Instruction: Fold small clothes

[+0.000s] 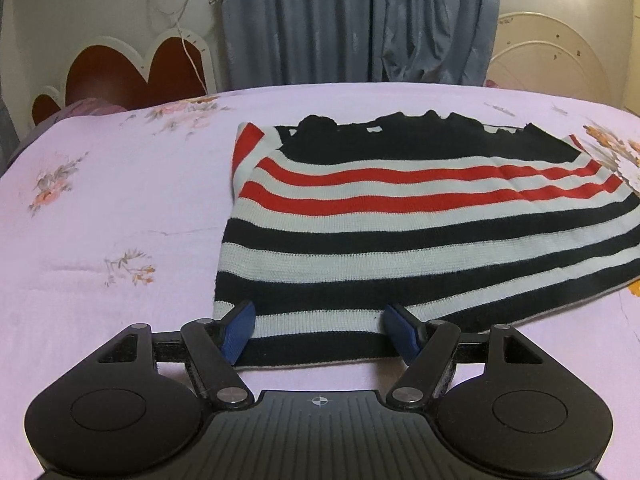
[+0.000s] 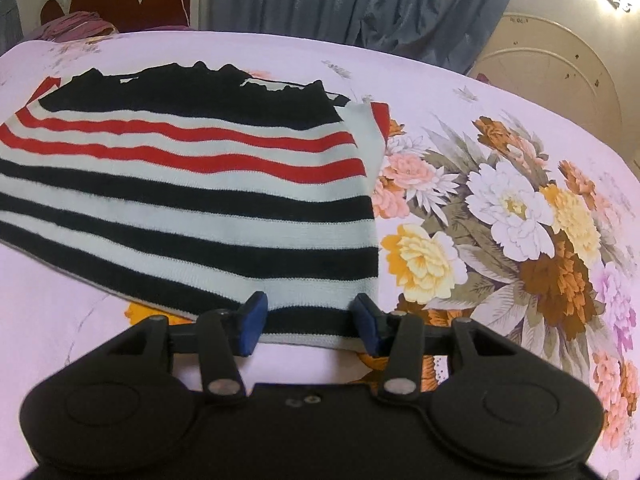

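Ribbed striped knit sweater flat on floral bedsheet; both grippers' jaws spread, straddling hem.

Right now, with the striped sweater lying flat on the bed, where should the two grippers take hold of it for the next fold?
Probably the near hem of the striped sweater, one corner per gripper, from the near side. It lies flat with that straight edge closest; the left gripper and right gripper already straddle it, jaws open.
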Tool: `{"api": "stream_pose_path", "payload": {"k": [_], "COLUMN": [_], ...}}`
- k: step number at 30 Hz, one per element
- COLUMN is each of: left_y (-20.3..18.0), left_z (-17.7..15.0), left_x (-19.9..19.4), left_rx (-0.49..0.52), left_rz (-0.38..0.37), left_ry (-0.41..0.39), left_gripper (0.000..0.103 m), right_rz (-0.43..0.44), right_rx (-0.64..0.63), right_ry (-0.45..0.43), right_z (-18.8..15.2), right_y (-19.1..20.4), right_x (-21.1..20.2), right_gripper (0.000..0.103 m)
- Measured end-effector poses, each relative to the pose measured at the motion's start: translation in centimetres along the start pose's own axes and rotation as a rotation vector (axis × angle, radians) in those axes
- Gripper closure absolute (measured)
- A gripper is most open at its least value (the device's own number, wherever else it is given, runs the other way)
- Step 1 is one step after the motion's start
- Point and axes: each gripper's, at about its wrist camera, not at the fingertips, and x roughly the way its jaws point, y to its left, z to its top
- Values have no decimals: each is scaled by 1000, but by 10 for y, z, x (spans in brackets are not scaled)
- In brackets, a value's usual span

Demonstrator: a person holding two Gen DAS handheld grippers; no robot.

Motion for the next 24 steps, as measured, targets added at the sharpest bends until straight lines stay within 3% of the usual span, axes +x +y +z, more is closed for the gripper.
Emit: {"api": "stream_pose_path", "payload": {"k": [4, 7, 24], "left_y": [-1, -1, 1], "left_z": [-1, -2, -2], "left_x": [0, 0, 0], "left_rx": [1, 2, -7], "left_rz": [3, 2, -9], "left_ry": [-4, -4, -4], "left_gripper": [32, 32, 31], "right_rz": [30, 8, 23], "right_rx": [8, -22, -8], "right_ry": [-89, -46, -60], "right_z": [-2, -12, -16], "right_y": [6, 8, 3], "right_x": [-12, 1, 4], "right_gripper": [58, 59, 56]}}
